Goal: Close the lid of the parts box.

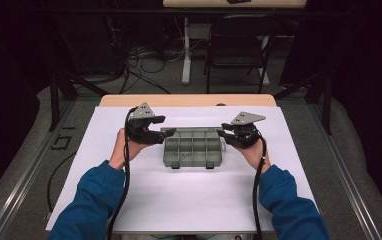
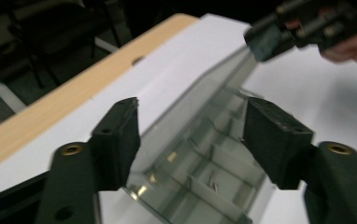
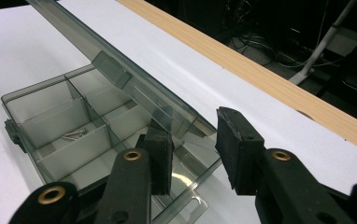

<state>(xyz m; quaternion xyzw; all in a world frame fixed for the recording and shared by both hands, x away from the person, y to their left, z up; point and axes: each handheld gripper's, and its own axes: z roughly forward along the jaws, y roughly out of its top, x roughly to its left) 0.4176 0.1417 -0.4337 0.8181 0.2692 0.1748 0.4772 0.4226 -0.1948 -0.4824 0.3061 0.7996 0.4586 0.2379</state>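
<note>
A clear grey compartment box (image 1: 193,148) sits at the middle of the white sheet (image 1: 189,200) that covers the table, between the two grippers. Its lid (image 3: 120,70) is raised and tilted back along the far edge, as the right gripper view shows it. Thin walls divide the inside into cells, and a few small screws (image 3: 74,135) lie in one cell on the side toward the left gripper.

The left gripper (image 1: 155,131) is held at the box's left end, tipped inward, with the hand (image 1: 129,150) under it and the forearm in a blue sleeve (image 1: 94,200) coming up from the bottom of the high view. In the left gripper view its two black pads (image 2: 120,140) stand apart on either side of the box's end; they frame the box without pressing on it, so the jaws are open.

The right gripper (image 1: 224,133) meets the box's right end at about the same height. In its own view the pads (image 3: 160,158) stand apart with the box's near corner and lid edge between them; one pad lies against the rim, but whether they squeeze it cannot be told.

A strip of wooden table edge (image 1: 189,100) shows beyond the sheet, and farther back stand a black chair (image 1: 239,45) and loose cables (image 1: 144,65) on the floor. Nothing lies between the grippers and the box.
</note>
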